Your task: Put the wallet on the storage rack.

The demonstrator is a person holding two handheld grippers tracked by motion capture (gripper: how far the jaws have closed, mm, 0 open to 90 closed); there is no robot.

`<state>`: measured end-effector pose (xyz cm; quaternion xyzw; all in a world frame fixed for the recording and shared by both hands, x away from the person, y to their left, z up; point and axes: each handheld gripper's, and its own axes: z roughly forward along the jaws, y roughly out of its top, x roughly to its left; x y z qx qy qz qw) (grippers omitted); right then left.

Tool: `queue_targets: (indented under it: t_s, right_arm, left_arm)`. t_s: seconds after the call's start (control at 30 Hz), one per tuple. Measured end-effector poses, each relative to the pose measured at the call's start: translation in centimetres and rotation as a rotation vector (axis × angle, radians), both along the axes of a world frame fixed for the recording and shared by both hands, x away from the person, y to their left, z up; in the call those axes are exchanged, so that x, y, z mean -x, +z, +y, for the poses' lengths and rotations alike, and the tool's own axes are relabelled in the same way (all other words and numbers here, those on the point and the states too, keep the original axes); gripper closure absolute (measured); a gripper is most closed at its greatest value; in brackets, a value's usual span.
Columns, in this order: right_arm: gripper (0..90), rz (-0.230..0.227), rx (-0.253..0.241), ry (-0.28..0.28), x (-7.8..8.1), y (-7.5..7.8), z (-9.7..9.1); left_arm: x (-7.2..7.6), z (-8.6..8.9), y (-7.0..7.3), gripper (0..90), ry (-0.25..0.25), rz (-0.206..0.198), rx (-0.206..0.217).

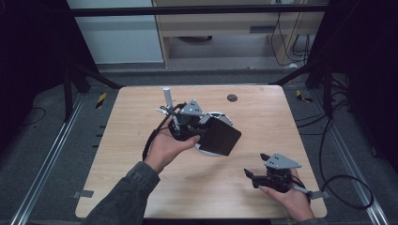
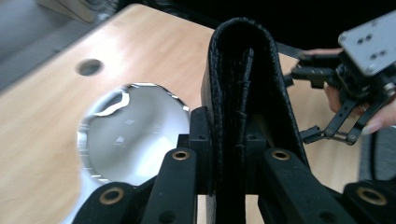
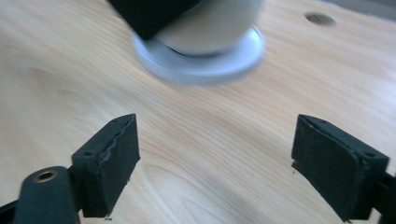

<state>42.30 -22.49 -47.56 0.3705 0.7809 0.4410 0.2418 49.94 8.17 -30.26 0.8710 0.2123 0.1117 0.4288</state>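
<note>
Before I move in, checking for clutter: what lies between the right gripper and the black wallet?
Only bare table, seen in the high view.

From above, my wooden table [image 1: 141, 154] is evenly lit while the room around it stays dark. Glare whitens the steel bowl [image 2: 135, 135] by my left gripper, and the bowl blurs by my right.

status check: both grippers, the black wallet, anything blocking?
Left gripper shut on black wallet, held above silver bowl. Right gripper open, nothing between pads, low over table. Nothing in the way.
</note>
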Motion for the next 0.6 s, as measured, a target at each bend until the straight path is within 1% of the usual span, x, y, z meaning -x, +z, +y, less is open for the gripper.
queue_targets:
  t_s: [0.03,0.07,0.13,0.2,0.23,0.33,0.4,0.47,0.53,0.6]
  right_arm:
    - [11.8,0.008,0.009,-0.018,-0.1,-0.3,-0.1]
    - [10.8,0.026,0.020,-0.041,-0.3,-0.6,-0.2]
    - [9.2,0.045,0.021,-0.061,-0.5,-0.9,-0.3]
    - [9.1,0.051,0.011,-0.088,-0.5,-0.9,-0.5]
    - [9.1,0.044,0.009,-0.094,-0.5,-0.9,-0.6]
    - [9.7,0.053,-0.004,-0.131,-0.6,-0.9,-1.1]
    - [9.9,0.062,-0.008,-0.151,-0.7,-1.0,-1.4]
    - [10.0,0.061,-0.009,-0.161,-0.8,-1.0,-1.7]
    - [10.1,0.070,-0.030,-0.171,-0.9,-1.0,-2.0]
    - [10.1,0.079,-0.037,-0.173,-0.9,-1.0,-2.1]
  left_arm:
    - [-0.1,0.3,0.8,80.0,0.011,-0.013,-0.001]
    - [-0.2,0.4,1.2,80.0,0.020,-0.016,0.003]
    - [-0.4,0.7,1.9,80.0,0.035,-0.018,0.013]
    - [-0.7,1.0,2.5,80.0,0.062,-0.023,0.023]
    - [-0.9,1.1,2.7,80.0,0.078,-0.024,0.027]
    - [-1.5,1.1,2.7,80.0,0.100,-0.024,0.028]
    - [-1.8,1.0,2.4,80.0,0.104,-0.022,0.023]
    - [-2.2,1.0,1.9,80.0,0.111,-0.013,0.022]
    - [-2.5,0.9,1.5,80.0,0.120,-0.006,0.022]
    - [-2.8,1.0,1.1,80.0,0.132,-0.001,0.023]
